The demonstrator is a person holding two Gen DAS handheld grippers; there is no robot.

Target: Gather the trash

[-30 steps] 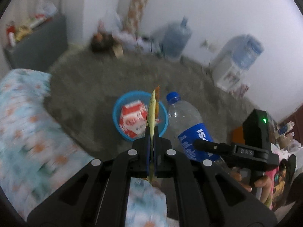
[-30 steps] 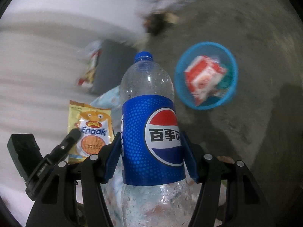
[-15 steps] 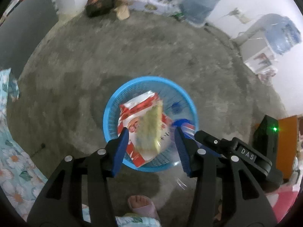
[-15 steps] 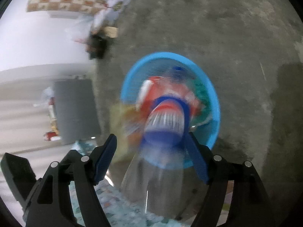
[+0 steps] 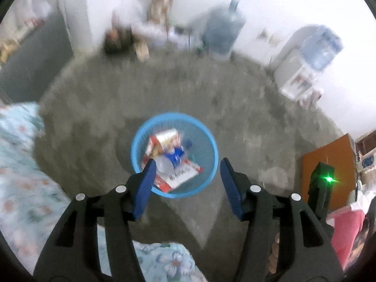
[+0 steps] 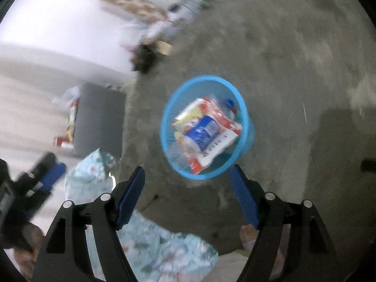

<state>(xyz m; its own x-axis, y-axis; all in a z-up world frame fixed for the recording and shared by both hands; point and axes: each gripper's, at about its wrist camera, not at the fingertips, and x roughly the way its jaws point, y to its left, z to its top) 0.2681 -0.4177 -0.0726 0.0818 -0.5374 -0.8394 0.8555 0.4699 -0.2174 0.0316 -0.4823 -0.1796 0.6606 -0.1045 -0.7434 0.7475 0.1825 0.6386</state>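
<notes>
A blue plastic basket (image 5: 206,138) stands on the grey floor. It holds a Pepsi bottle (image 5: 175,158), a red and white pack (image 5: 185,176) and a yellow snack packet (image 6: 188,112). The basket also shows in the right wrist view (image 6: 244,112), with the bottle (image 6: 204,130) lying on the pack. My left gripper (image 5: 188,174) is open and empty above the basket's near rim. My right gripper (image 6: 188,185) is open and empty above the basket's near edge. The left gripper shows blurred at the left of the right wrist view (image 6: 47,174).
A flowered blanket (image 5: 21,164) lies to the left and below. A grey cabinet (image 6: 98,117) stands by the wall. Two large water jugs (image 5: 223,33) and a dispenser (image 5: 303,70) stand at the far wall. An orange board (image 5: 329,159) is at the right.
Both grippers opened over the basket. The snack packet dropped from the left and the Pepsi bottle from the right; both now lie in the basket. Both cameras pulled back.
</notes>
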